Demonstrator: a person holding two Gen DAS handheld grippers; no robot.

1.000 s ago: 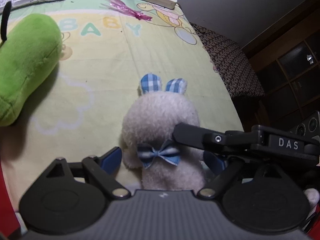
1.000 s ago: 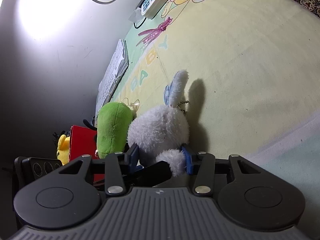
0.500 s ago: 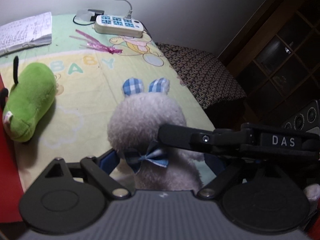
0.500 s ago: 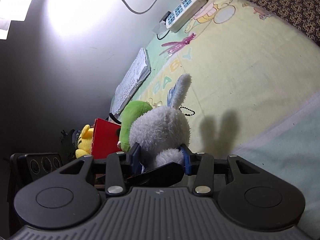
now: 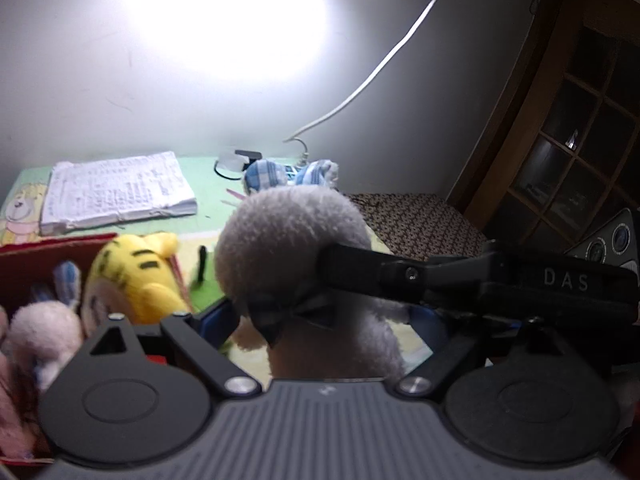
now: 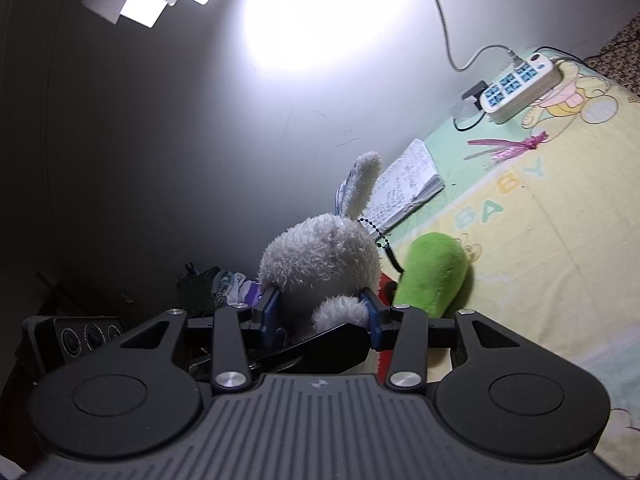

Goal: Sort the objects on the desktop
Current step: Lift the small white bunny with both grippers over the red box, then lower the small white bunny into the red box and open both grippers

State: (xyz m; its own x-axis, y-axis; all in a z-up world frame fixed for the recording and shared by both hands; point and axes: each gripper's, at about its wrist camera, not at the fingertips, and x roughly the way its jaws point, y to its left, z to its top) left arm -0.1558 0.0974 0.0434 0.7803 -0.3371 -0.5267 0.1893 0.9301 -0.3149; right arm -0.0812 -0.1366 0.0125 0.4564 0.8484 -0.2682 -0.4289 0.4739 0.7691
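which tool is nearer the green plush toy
Right, I'd judge. The right tool grips the white rabbit right beside the green plush toy; the left tool's view barely shows it.

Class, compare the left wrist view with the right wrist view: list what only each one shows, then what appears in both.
Only the left wrist view shows the red box holding a yellow tiger plush, and the wooden cabinet. Only the right wrist view shows the white power strip, the pink ribbon and the whole green plush. Both show the white bunny plush, gripped by the left tool and the right tool, and the notebook.
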